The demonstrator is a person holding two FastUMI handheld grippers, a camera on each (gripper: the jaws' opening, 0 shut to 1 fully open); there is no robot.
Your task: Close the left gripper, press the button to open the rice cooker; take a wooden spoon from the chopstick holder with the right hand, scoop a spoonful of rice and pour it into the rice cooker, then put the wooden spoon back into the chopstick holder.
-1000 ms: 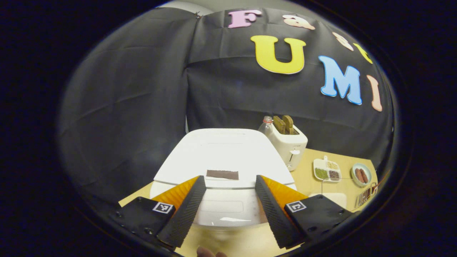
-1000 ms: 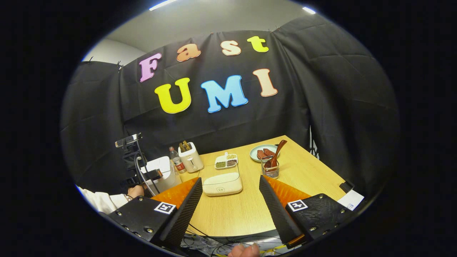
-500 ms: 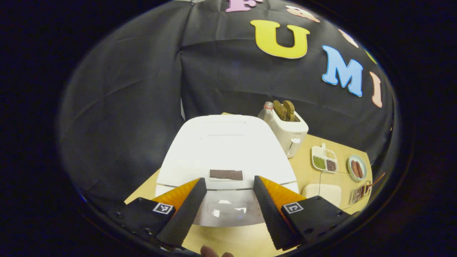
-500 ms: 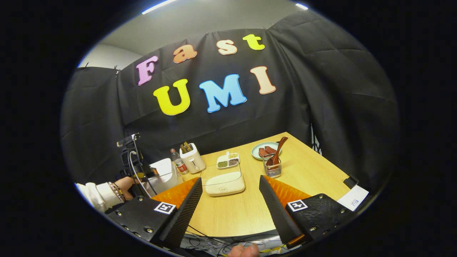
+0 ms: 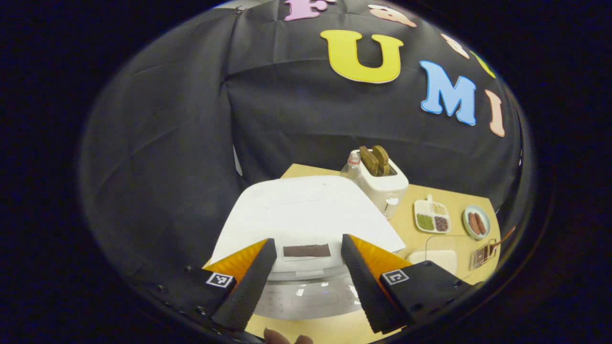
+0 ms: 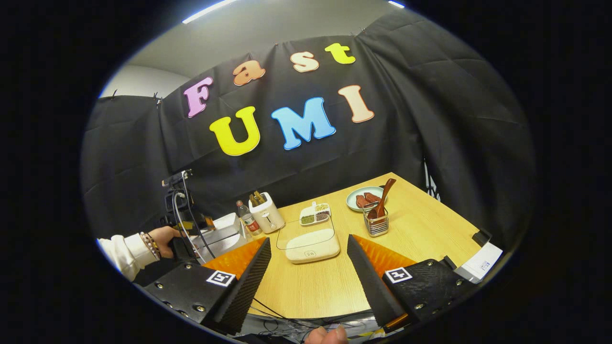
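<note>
The white rice cooker stands with its lid down; a dark panel sits at the lid's front edge. My left gripper hovers open just above the cooker's front, its fingers either side of the panel. In the right gripper view the cooker is at the far left, with a hand holding the other gripper over it. My right gripper is open and empty above the table's near edge. A wooden spoon stands in the wire chopstick holder. The rice box lies straight ahead.
A white toaster and a bottle stand behind the cooker. A divided dish of grains and a plate of sausages sit farther right. Cables hang at the wooden table's near edge. A white paper lies at the right corner.
The left gripper has risen and tipped down over the cooker's front, so its glossy front face now shows. The right gripper has drifted slightly; both stay open.
</note>
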